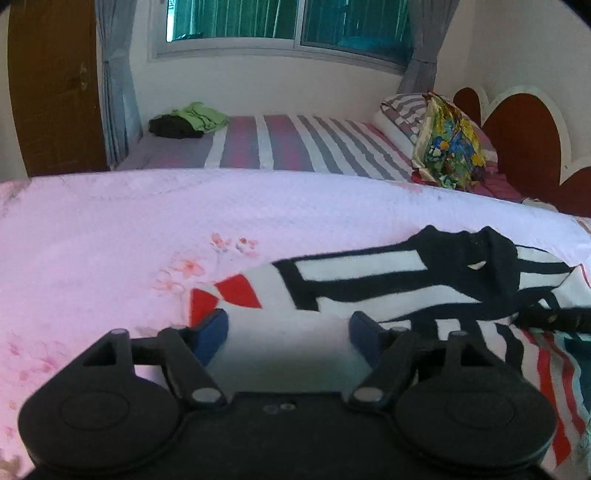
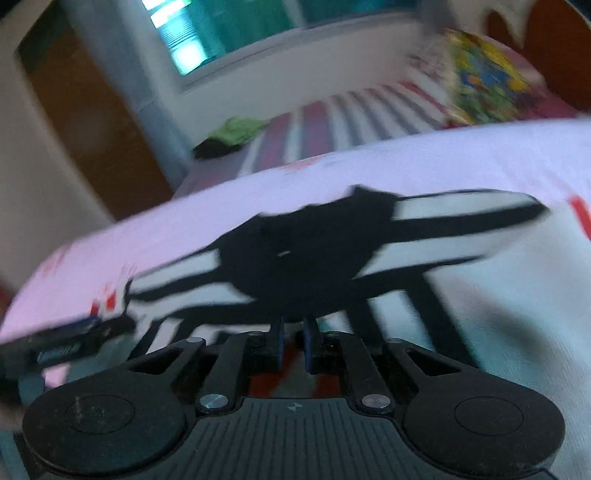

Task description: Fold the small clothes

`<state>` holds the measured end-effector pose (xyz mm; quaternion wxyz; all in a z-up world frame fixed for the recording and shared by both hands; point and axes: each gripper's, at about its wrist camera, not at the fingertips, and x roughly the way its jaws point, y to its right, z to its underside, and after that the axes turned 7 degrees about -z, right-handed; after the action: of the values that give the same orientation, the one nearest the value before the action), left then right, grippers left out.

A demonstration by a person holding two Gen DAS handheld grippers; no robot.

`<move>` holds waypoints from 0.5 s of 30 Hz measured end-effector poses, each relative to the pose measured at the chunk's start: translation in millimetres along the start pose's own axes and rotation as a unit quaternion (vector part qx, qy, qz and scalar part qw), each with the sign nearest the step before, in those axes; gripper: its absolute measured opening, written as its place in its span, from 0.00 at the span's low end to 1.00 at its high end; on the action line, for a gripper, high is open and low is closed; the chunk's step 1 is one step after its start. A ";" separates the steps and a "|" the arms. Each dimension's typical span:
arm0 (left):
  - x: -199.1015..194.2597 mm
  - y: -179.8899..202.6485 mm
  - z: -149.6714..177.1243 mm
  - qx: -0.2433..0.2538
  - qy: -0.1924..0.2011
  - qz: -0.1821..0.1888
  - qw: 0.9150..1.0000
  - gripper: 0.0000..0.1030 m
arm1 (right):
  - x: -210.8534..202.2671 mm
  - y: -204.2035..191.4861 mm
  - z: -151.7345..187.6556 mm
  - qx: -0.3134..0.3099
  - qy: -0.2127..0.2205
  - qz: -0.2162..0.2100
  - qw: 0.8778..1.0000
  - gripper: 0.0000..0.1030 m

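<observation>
Writing: no brand, label or legible lettering shows in either view; the small mark on the right gripper's ribbed body is too tiny to read.
Left gripper (image 1: 289, 334): its two blue-padded fingers (image 1: 212, 332) stand wide apart, with a white part of the garment lying across the gap between them; the pads are not pressed on the cloth, and whether they touch it cannot be told.
Right gripper (image 2: 293, 341): its blue pads (image 2: 310, 343) are drawn nearly together with only a narrow slot left; fabric lies in and just ahead of that slot, but motion blur hides whether it is pinched.
Garment (image 1: 388, 280): a small white top with black stripes and red patches, spread out ahead of and to the right of the left fingers; its black collar (image 2: 295, 258) sits straight ahead of the right fingers.
Other tool: the left gripper's dark finger shows blurred to the left of the right fingers in the right wrist view.
Surface: a pale pink floral quilt (image 1: 129, 229) under the garment.
Room beyond the fingers: a striped bedsheet (image 1: 280, 147), a green and dark clothes pile (image 1: 188, 120) far left, a colourful pillow (image 1: 448, 147) far right, a red scalloped headboard (image 1: 524, 140), a window (image 1: 291, 22) with grey curtains (image 1: 116, 92), and a brown door (image 1: 55, 85).
</observation>
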<state>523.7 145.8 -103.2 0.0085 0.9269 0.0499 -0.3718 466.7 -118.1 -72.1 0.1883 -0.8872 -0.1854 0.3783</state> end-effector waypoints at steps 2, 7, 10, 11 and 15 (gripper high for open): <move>-17.3 -5.4 1.5 -0.018 0.021 0.004 1.000 0.65 | -16.9 -4.9 -1.7 -0.016 0.011 -0.026 0.999 0.08; -28.4 35.0 5.5 0.023 0.027 0.037 0.999 0.73 | 5.5 -39.1 12.5 -0.084 -0.034 -0.068 0.994 0.08; -19.4 47.0 14.2 0.068 0.017 0.009 0.997 0.78 | 8.8 -33.0 22.1 -0.103 -0.032 -0.055 0.993 0.08; -17.3 41.9 21.2 0.072 0.012 -0.009 0.997 0.80 | 3.6 -25.9 22.4 -0.096 -0.024 -0.040 0.994 0.08; -26.6 -1.7 43.5 0.030 0.011 -0.028 0.999 0.88 | -36.4 33.3 22.5 -0.069 0.007 0.062 0.996 0.07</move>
<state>474.5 142.9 -116.2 -0.0301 0.9288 0.0653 -0.3634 432.7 -159.6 -80.5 0.1042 -0.9106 -0.1542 0.3689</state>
